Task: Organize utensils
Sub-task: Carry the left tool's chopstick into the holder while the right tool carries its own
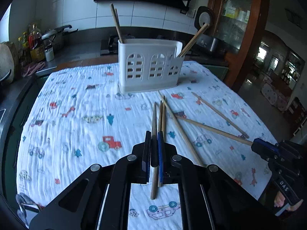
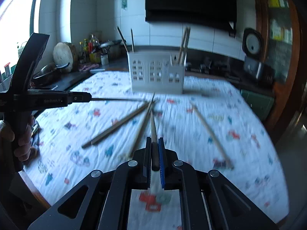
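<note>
A white utensil holder (image 1: 151,65) (image 2: 155,72) stands at the far side of the printed cloth (image 1: 73,99), with chopsticks upright in its left end (image 1: 116,25) and right end (image 1: 193,40). My left gripper (image 1: 154,136) is shut on a dark wooden chopstick (image 1: 154,118) that points toward the holder. It shows from the side in the right wrist view (image 2: 90,97). My right gripper (image 2: 155,140) is shut on another chopstick (image 2: 153,122). It also shows at the right edge of the left wrist view (image 1: 254,144). Several loose chopsticks (image 1: 179,126) (image 2: 119,124) lie on the cloth between the grippers and the holder.
A dark counter on the left holds oil bottles (image 1: 35,44), a pan (image 1: 57,32) and a round wooden board (image 2: 63,55). A rice cooker (image 2: 252,42) and a wooden cabinet (image 1: 247,28) stand at the back right. The person's hand (image 2: 21,134) holds the left gripper's handle.
</note>
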Demonstrator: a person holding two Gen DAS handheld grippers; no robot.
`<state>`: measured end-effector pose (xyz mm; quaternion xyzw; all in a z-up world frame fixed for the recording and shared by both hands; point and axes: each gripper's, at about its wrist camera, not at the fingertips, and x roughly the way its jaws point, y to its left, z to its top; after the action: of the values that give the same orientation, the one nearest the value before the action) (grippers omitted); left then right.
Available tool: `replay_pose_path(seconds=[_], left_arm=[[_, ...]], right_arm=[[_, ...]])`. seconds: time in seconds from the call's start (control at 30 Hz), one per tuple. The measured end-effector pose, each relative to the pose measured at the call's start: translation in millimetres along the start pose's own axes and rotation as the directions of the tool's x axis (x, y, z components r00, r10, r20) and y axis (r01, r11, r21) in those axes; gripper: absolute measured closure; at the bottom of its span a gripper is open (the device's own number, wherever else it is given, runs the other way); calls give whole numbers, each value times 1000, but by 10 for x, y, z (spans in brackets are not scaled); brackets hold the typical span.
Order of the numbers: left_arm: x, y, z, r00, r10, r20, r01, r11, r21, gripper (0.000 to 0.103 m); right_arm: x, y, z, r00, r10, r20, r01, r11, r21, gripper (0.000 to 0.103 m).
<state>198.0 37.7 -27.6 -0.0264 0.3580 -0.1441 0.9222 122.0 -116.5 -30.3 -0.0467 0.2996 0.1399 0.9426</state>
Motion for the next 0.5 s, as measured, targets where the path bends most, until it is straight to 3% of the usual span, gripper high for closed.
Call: replay_pose_path(seconds=[0.17, 0.5], left_arm=[[-103, 27, 339, 999, -19, 33, 18, 1000, 6, 98], [-99, -18, 946, 998, -41, 52, 39, 998, 39, 98]], right_arm=[[-17, -129, 590, 998, 44, 34, -42, 998, -53, 96], [205, -380, 1617, 989, 148, -30, -149, 987, -66, 96]])
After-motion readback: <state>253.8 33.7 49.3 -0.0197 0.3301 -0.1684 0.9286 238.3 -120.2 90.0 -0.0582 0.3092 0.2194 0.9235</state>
